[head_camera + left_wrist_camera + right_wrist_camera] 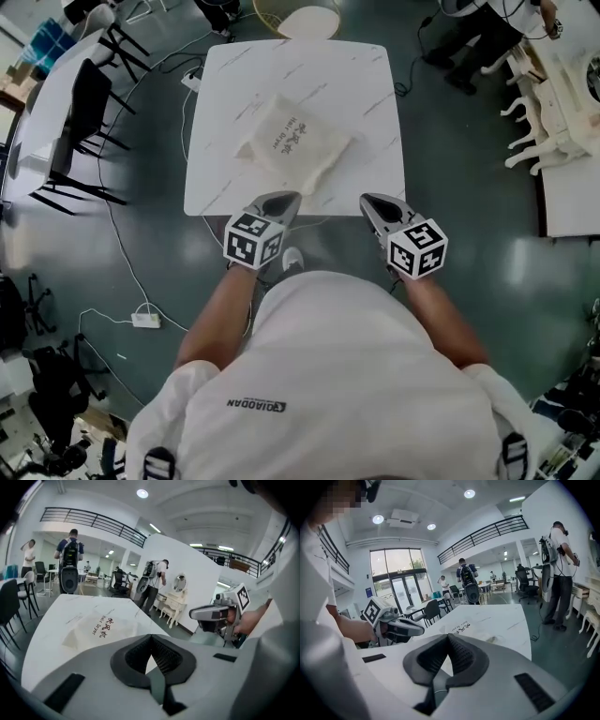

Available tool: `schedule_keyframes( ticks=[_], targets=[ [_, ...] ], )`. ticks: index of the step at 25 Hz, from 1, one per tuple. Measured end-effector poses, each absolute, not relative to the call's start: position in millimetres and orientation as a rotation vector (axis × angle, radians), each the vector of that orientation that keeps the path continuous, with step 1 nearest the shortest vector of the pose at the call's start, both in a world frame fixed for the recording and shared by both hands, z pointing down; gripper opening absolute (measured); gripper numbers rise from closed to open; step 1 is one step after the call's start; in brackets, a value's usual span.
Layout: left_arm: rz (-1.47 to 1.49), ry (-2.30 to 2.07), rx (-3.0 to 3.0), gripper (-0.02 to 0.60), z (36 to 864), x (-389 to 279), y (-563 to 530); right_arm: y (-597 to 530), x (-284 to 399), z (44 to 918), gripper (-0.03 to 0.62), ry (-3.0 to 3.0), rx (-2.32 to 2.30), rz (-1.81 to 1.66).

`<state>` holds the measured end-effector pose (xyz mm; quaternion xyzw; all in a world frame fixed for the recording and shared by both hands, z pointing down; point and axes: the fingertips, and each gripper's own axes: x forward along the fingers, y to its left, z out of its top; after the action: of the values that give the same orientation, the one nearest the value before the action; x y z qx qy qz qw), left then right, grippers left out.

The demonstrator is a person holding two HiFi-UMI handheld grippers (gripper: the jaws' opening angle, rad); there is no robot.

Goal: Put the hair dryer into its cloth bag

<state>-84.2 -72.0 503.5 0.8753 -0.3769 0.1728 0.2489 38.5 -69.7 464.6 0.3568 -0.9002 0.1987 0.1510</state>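
A cream cloth bag (292, 142) with dark print lies puffed up near the middle of the white marble-look table (356, 75). No hair dryer shows outside it. My left gripper (292, 197) hovers at the table's near edge, just short of the bag's near corner, jaws shut and empty. My right gripper (367, 199) hangs level with it further right, also shut on nothing. The left gripper view has its closed jaws (151, 637) in front of the bag (101, 625), with the right gripper (194, 613) alongside. In the right gripper view the bag (459, 629) lies beyond the closed jaws (448, 635).
Black chairs (89, 103) and another table stand at the left. A cable and power strip (145, 320) lie on the floor at the lower left. White carved furniture (553, 103) lines the right side. A round seat (309, 21) stands past the table's far edge. People (557, 569) stand in the background.
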Motion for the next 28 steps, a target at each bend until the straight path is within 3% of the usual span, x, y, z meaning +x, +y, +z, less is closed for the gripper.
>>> schedule_keyframes(
  ticks=[15,28],
  targets=[
    [0.395,-1.231,2.283,0.028,469,-28,61,44,108,475,0.021,-2.670,0.914,0.658],
    [0.443,-1.253,2.315,0.028,472,-54,76,80,91,472,0.021,-2.673,0.907,0.667]
  ],
)
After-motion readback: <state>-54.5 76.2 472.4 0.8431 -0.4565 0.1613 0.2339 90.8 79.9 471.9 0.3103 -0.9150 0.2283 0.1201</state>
